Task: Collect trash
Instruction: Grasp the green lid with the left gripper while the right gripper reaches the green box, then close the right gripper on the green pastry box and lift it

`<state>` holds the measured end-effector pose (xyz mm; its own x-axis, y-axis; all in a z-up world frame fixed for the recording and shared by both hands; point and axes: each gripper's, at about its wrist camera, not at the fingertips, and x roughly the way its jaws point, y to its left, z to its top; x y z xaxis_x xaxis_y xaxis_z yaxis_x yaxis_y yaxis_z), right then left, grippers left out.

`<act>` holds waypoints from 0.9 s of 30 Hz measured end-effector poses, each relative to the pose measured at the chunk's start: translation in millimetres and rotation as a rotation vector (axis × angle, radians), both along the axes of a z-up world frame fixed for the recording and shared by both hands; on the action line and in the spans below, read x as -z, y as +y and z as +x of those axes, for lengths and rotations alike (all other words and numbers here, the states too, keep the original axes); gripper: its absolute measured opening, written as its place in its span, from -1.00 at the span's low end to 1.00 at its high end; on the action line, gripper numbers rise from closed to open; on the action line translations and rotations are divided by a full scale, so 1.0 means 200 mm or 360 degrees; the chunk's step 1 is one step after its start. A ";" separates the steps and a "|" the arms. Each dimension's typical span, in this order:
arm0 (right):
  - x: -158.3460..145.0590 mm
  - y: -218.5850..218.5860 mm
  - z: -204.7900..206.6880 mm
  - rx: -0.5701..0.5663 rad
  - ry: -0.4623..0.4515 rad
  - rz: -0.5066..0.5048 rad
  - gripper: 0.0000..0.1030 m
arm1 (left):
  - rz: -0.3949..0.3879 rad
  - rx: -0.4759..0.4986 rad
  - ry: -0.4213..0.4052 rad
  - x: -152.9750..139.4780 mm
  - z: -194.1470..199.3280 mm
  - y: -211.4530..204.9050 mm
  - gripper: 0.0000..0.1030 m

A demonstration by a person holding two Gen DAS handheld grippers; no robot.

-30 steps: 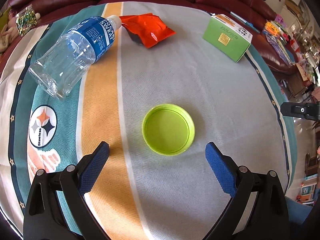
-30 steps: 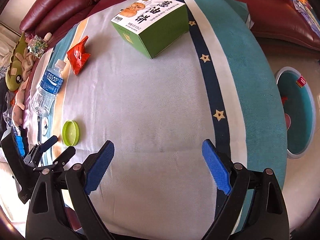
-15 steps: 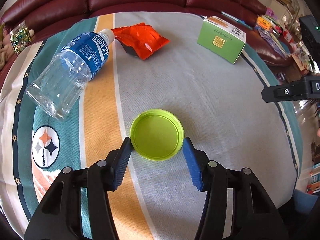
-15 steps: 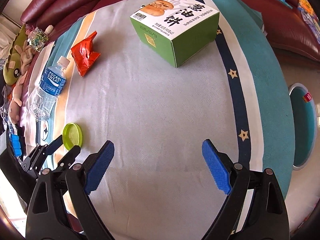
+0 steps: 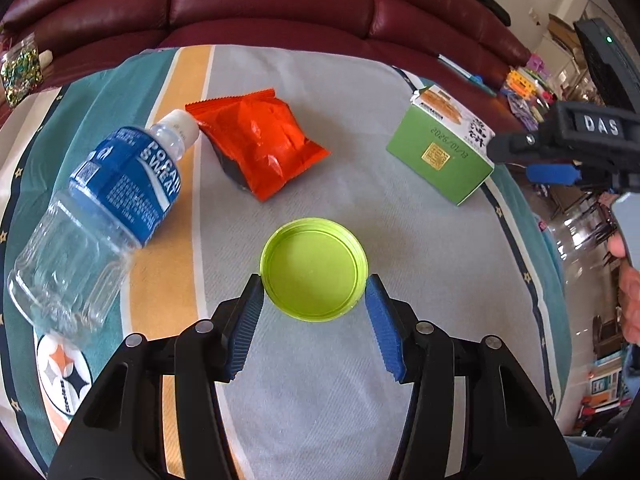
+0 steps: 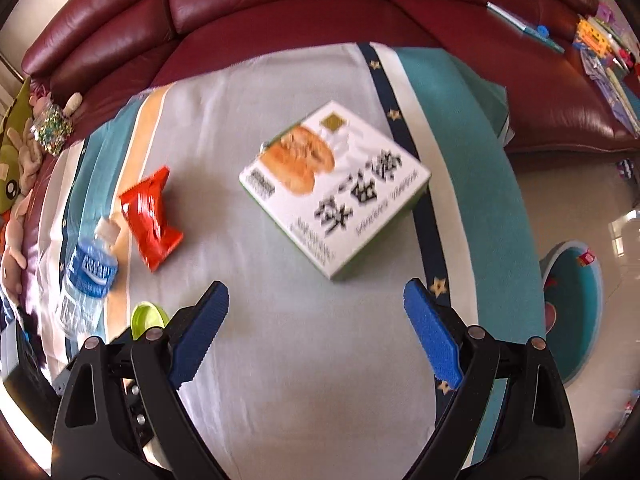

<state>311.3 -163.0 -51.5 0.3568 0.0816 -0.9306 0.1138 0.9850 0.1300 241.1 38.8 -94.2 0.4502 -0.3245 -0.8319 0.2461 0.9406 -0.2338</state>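
Observation:
A lime green lid (image 5: 314, 276) sits open side up between the blue pads of my left gripper (image 5: 314, 280), which is shut on its rim. An empty Pocari Sweat bottle (image 5: 104, 208) lies on its side at the left. Beside its cap lies a red snack wrapper (image 5: 260, 140). A green and white food box (image 6: 336, 188) rests just beyond my right gripper (image 6: 316, 292), which hangs open above the cloth with nothing between its fingers. The right wrist view also shows the bottle (image 6: 86, 280), the wrapper (image 6: 150, 216) and the lid (image 6: 146, 318), half hidden.
A striped blanket (image 5: 400, 240) covers the table. A maroon leather sofa (image 5: 260, 0) curves round behind it. Soft toys (image 6: 20, 168) and a glitter jar (image 5: 20, 68) sit at the left. A round teal container (image 6: 576, 308) stands on the floor at the right.
My left gripper went from wide open to shut on the green lid. My right gripper, still open, moved across the table until the green box came just beyond its fingertips.

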 end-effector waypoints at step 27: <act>0.13 -0.13 -0.02 0.0035 0.0047 -0.0250 0.66 | -0.0065 0.0135 0.0018 -0.01 0.08 -0.30 0.04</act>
<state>307.8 -189.5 -77.0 0.3292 -0.0734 -0.9414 0.1373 0.9901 -0.0292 256.9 -20.6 -91.3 0.4103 -0.3948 -0.8220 0.3213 0.9062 -0.2748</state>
